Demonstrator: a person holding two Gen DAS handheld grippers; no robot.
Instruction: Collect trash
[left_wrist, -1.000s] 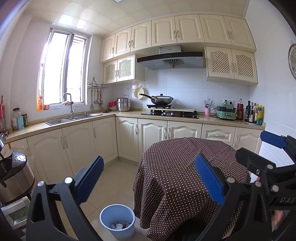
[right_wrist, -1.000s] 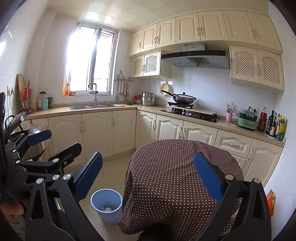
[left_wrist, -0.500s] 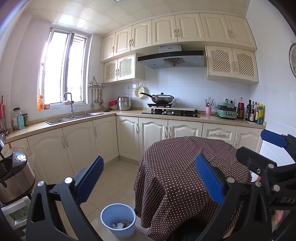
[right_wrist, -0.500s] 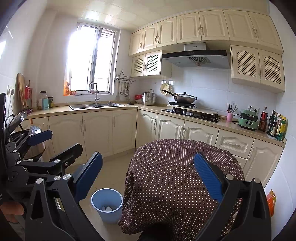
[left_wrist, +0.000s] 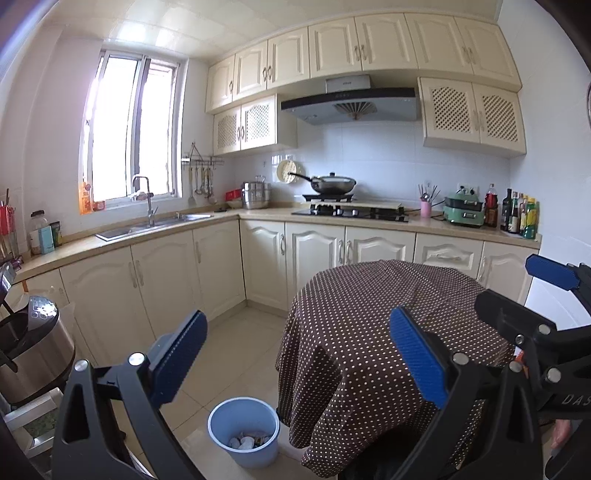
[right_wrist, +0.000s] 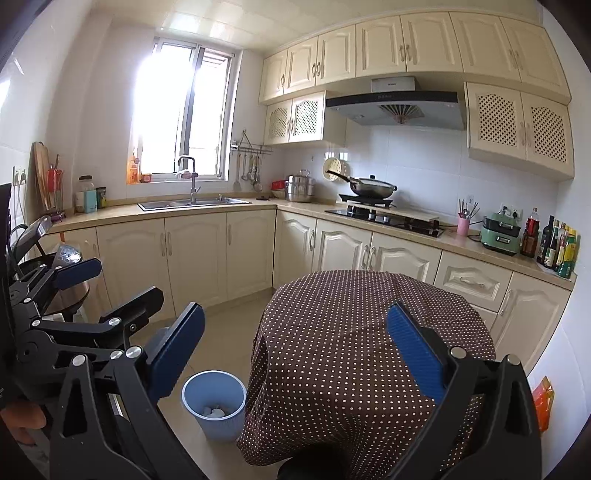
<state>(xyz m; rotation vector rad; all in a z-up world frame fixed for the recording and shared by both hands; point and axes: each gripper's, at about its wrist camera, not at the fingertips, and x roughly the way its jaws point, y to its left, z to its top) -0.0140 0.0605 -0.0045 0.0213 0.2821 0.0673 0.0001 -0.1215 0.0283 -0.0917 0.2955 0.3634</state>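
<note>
Two handheld grippers hang side by side above a round table (left_wrist: 369, 332) draped in a brown cloth with white dots, in a cream-cabinet kitchen. The left gripper (left_wrist: 297, 363), seen in its own wrist view, has its blue-padded fingers (left_wrist: 177, 358) spread wide apart with nothing between them; the right gripper (right_wrist: 295, 360) likewise stands wide open and holds nothing. Each tool shows at the edge of the other's view, the right one at the far right of the left camera's view and the left one at the far left of the right camera's. On the tiled floor just left of the table, touching or nearly touching the hanging cloth, a light blue bin (left_wrist: 243, 430) stands upright with a few pale crumpled scraps of trash (left_wrist: 245, 441) lying at its bottom. Beyond, along the far counter, a wok (left_wrist: 332, 183) sits on the gas hob (left_wrist: 351, 213), a sink (left_wrist: 155, 225) lies under the bright window at the left, and bottles (left_wrist: 517, 212) cluster at the counter's right end.
</note>
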